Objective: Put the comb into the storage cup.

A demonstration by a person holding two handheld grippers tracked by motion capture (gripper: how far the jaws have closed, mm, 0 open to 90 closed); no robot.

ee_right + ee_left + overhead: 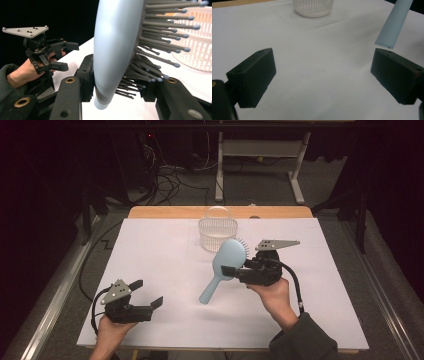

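- L gripper: near edge of table, jaws wide, nothing between them.
- R gripper: clamped on 1 blue hairbrush, held off the sheet, handle hanging down.
- Far: 1 white basket, looks empty. Pickup done; drop-in prob. left.

Dim, dark surroundings; bright white sheet; soft shadows.

Black grippers, grey plates, dark sleeve

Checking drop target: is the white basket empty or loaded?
Looks empty: the white basket stands upright, nothing visible inside it in the high view; hairbrush still outside.
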